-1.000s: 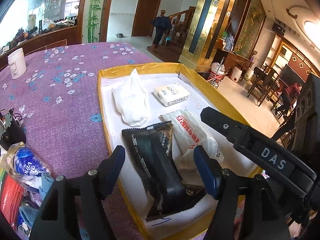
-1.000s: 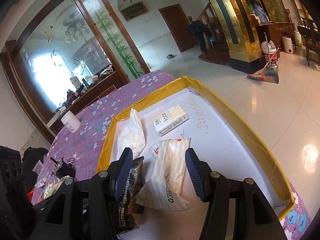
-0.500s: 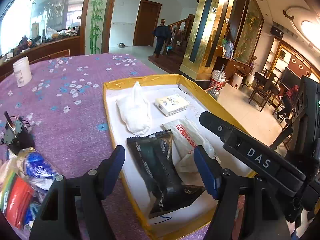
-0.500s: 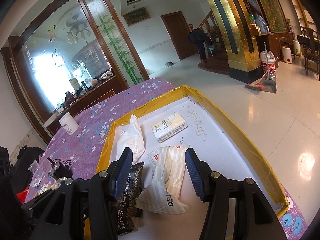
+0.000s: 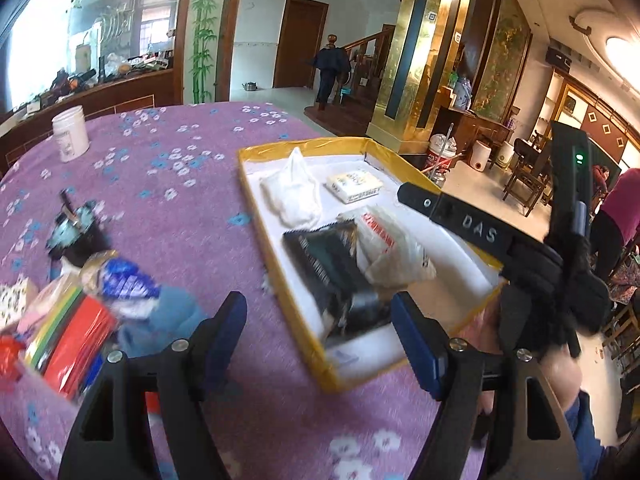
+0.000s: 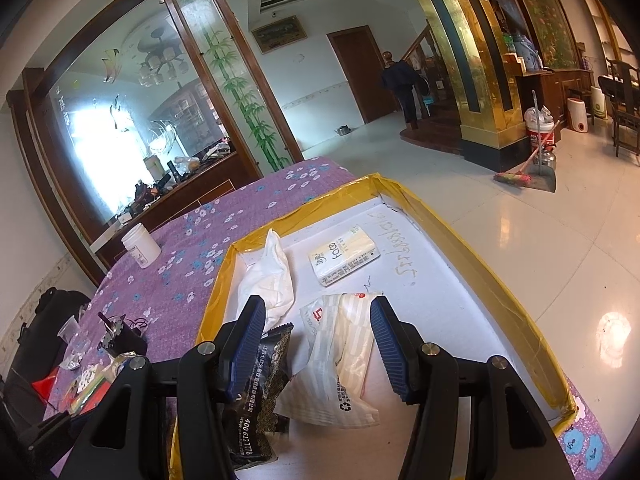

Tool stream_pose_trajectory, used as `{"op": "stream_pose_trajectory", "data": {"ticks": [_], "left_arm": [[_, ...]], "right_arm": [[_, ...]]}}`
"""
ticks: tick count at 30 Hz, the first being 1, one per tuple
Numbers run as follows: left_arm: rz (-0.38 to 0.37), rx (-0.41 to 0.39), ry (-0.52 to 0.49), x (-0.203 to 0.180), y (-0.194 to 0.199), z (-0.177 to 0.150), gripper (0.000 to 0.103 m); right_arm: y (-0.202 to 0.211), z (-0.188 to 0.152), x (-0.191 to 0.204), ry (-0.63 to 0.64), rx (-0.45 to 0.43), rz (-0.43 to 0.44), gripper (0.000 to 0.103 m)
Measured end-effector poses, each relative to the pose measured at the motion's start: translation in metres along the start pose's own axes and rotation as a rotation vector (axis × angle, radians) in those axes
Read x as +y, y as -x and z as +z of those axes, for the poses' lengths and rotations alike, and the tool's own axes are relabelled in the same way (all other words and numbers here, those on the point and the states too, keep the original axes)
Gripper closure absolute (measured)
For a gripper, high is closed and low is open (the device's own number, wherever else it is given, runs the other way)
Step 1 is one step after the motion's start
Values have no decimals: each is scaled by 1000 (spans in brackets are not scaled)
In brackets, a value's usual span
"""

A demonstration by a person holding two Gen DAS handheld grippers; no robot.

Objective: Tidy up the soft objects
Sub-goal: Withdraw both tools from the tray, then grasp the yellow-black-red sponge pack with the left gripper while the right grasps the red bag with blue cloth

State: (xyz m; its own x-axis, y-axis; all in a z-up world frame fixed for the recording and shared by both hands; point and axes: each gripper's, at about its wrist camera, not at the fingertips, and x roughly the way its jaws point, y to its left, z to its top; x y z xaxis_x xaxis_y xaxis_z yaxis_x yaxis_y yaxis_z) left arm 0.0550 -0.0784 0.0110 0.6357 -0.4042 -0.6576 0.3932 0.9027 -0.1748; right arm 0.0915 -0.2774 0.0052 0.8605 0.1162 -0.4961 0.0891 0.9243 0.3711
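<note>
Four soft items lie in the yellow-edged tray (image 6: 472,240), which rests on the purple flowered tablecloth (image 5: 176,184): a white cloth bundle (image 6: 270,276), a small tissue pack (image 6: 344,256), a striped pale plastic bag (image 6: 344,352) and a black packet (image 6: 260,396).

Left gripper (image 5: 320,340): the jaws are opening, with nothing between them. It hangs above the tablecloth at the tray's near corner; its right finger overlaps the tray's near end in the view. This view is motion-blurred, so print on the packets cannot be read.

Right gripper (image 6: 318,344): the jaws stand apart on either side of the striped pale plastic bag. The pads do not press on it. The left finger hides part of the black packet and the lower end of the white cloth bundle.

Further items lie in a loose pile (image 5: 76,312) on the cloth to the left of the tray: red and multicoloured packs and a blue cloth. The pile is blurred and cut off by the frame edge, so single pieces are hard to tell apart. A white jar (image 5: 70,134) stands well apart, near the table's far side.

In the left wrist view the right gripper's black body marked DAS covers the tray's right wall.
</note>
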Motion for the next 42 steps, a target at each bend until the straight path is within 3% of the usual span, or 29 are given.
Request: {"op": "stream_pose_trajectory", "data": {"ticks": [6,11,15,18,23,27,32,37,42], "left_arm": [[42,-21,53,37,33,-17,29],[103,-53,120,86,70,-27,29],[202,-64,138,139,107,-31,27],[253,-45,165,181,123,-28,17],[344,11,322,275,127,-26,16],[336,40,460,340,115,-36,16],[312,63,531,374,95,-45,16],[268,143,535,371,76,-55,16],[92,170,452,325,82,-67,16]], "right_arm": [[3,0,9,30,-20,25,44],[14,-13,41,63,35,148,44],[27,-41,94,189,101,303,42],[27,-63,120,240,164,403,39],[17,-94,140,312,226,464,39],[18,-97,143,343,210,491,37],[15,-96,142,340,216,499,34],[16,-96,143,345,216,500,34],[17,-97,142,345,220,514,34]]}}
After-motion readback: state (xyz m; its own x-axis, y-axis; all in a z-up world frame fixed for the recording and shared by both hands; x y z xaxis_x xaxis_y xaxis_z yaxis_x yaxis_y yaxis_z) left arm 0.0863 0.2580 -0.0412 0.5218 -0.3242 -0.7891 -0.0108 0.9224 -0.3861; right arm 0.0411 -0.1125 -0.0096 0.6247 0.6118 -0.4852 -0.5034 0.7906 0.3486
